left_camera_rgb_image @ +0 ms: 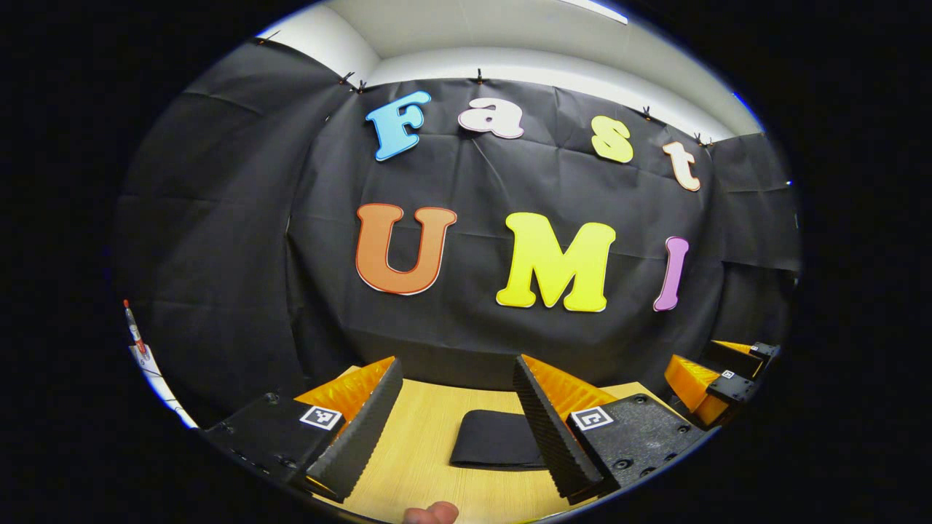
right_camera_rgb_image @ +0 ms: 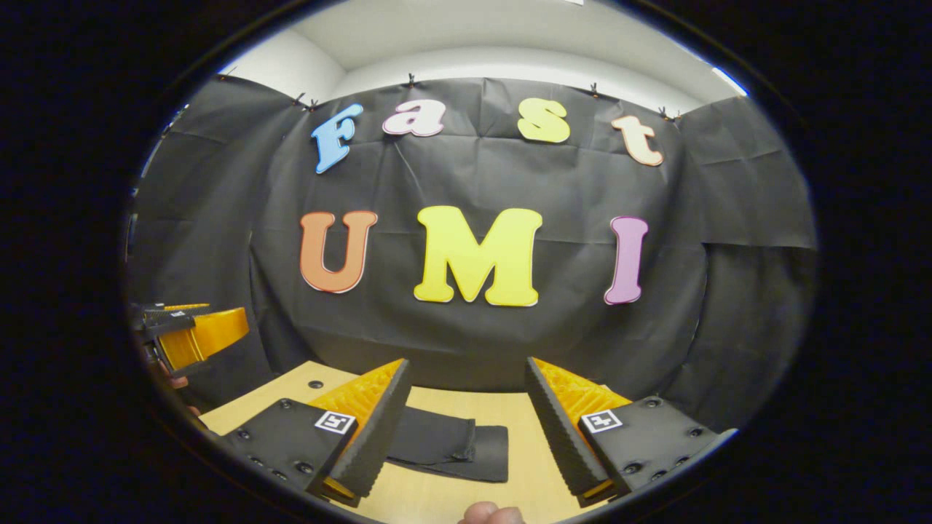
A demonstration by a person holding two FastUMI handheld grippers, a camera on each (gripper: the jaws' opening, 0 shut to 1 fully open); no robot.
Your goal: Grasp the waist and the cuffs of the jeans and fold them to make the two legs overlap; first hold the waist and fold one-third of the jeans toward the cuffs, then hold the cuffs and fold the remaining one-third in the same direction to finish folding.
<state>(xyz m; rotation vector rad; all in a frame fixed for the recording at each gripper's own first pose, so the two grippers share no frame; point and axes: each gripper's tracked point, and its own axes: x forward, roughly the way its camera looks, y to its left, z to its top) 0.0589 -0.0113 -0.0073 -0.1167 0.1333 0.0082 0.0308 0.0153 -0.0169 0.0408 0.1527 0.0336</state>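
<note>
Jeans (left_camera_rgb_image: 496, 439), one dark folded bundle, lie flat on the wooden bench (left_camera_rgb_image: 429, 444); in the left gripper view the right finger hides their near corner, and in the right gripper view (right_camera_rgb_image: 448, 445) the left finger covers one end. Left gripper (left_camera_rgb_image: 457, 422) and right gripper (right_camera_rgb_image: 466, 422) both hover above the bench, jaws wide apart, holding nothing. One fingertip (left_camera_rgb_image: 431, 513) shows at the bottom edge of each view, cut off.

The folded dark denim jeans (left_camera_rgb_image: 497, 439) lie on the pale wooden tabletop (left_camera_rgb_image: 422, 444), ahead of the black-and-orange left tongs (left_camera_rgb_image: 455, 426). The black-and-orange right tongs (right_camera_rgb_image: 466, 429) hover beside, with the jeans ahead and slightly left.
</note>
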